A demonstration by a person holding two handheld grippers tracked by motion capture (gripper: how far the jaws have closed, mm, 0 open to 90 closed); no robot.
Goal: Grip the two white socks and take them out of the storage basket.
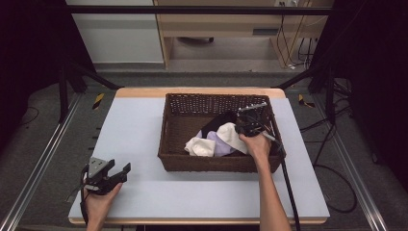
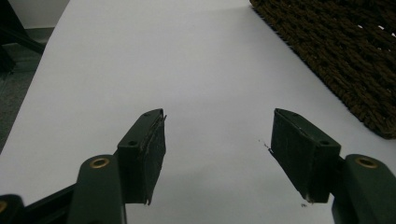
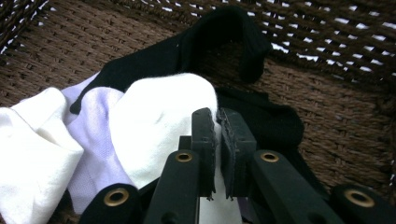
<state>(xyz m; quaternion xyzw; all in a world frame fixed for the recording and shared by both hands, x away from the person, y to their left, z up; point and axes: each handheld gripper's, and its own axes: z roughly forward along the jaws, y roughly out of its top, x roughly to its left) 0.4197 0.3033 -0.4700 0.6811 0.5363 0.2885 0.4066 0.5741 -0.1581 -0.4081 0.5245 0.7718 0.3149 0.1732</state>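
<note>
- The right gripper (image 3: 217, 116) has its jaws pressed almost together, pinching a fold of a white cloth (image 3: 159, 126); a thin strip of white shows between the pads in the right gripper view.
- The hold is at the cloth's raised edge, where it humps up over the pile, not on its flat middle.
- Just beside the white cloth lies a pale lilac piece (image 3: 95, 140), and another white piece (image 3: 32, 154) sits further to the side. A black garment (image 3: 205, 42) lies behind and under them, one end standing up against the wall of the basket (image 3: 327, 107).
- In the high view the right gripper (image 1: 248, 122) and the person's right hand (image 1: 256, 145) are inside the brown woven basket (image 1: 166, 139), on its right side, with the clothes heaped mid-basket.
- The left gripper (image 2: 218, 154) has its jaws spread wide with nothing between them, held low over the bare pale table (image 2: 140, 56), the basket's corner off to one side.
- In the high view the left gripper (image 1: 108, 174) sits near the table's front left corner, well apart from the basket.
- My judgement: the cloth is light, soft and limp, so it will drape and trail when lifted and may drag its neighbours. A pinch on a bunched fold should hold better than a single thin layer.
</note>
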